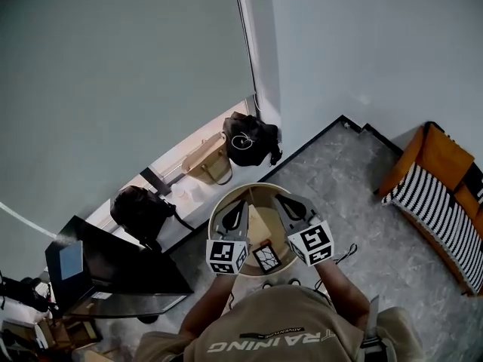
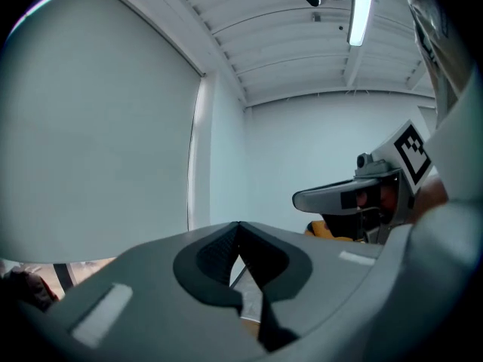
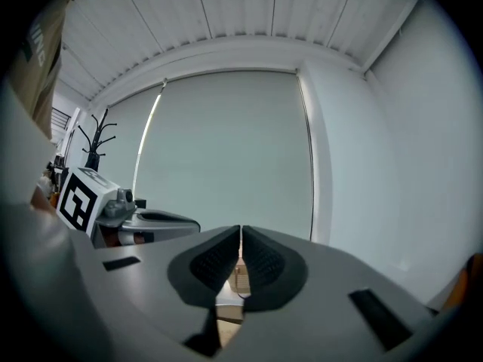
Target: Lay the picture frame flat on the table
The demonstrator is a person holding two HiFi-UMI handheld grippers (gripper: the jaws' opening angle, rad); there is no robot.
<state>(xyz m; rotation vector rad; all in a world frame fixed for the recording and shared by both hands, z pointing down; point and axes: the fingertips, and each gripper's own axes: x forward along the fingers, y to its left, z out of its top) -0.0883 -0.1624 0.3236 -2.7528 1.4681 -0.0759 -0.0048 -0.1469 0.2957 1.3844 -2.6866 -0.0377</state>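
At the lower middle of the head view, the picture frame (image 1: 266,256) sat on the near edge of the round table (image 1: 256,194), between your two marker cubes; whether it stood or lay flat could not be told. Over the table you held the left gripper (image 1: 241,204) and right gripper (image 1: 281,197), both clenched on nothing. Beyond, a tan bag (image 1: 207,161) and a black bag (image 1: 249,139) rested by the wall.
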